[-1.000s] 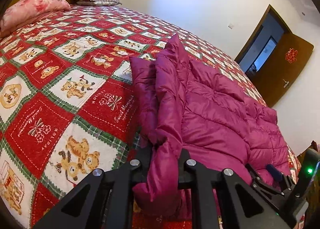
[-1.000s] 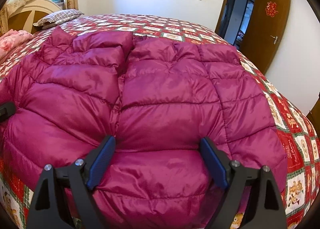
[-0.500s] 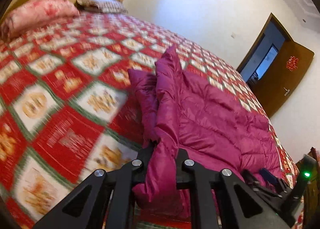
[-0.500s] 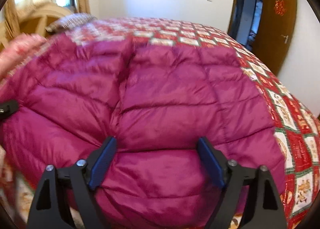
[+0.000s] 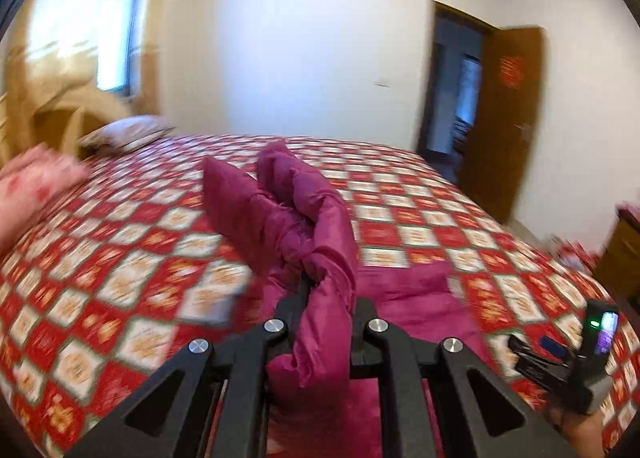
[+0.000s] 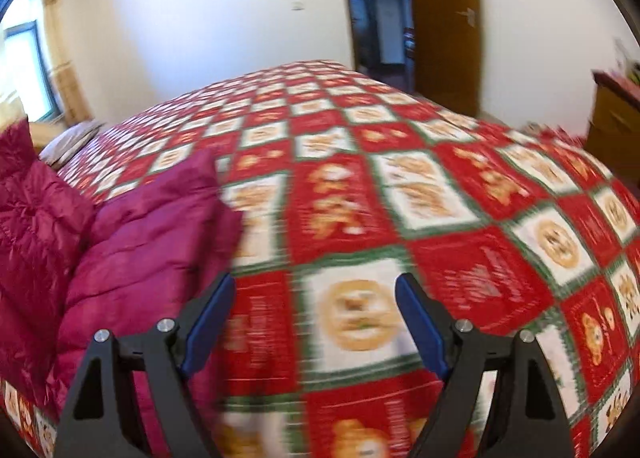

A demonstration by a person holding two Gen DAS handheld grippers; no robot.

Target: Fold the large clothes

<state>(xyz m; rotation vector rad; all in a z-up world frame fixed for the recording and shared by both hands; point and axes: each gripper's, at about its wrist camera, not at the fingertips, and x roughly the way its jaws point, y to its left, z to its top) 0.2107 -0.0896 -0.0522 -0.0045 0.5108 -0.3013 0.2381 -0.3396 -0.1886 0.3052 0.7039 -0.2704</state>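
Left wrist view: the left gripper (image 5: 326,298) is clamped on a lifted fold of the jacket (image 5: 320,242) above the bed (image 5: 120,258), while the right gripper (image 6: 316,322) gapes empty over the bedspread, jacket at its left.

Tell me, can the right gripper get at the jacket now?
Probably yes. The right gripper is open over bare quilt, and the jacket lies just beside its left finger with nothing between.
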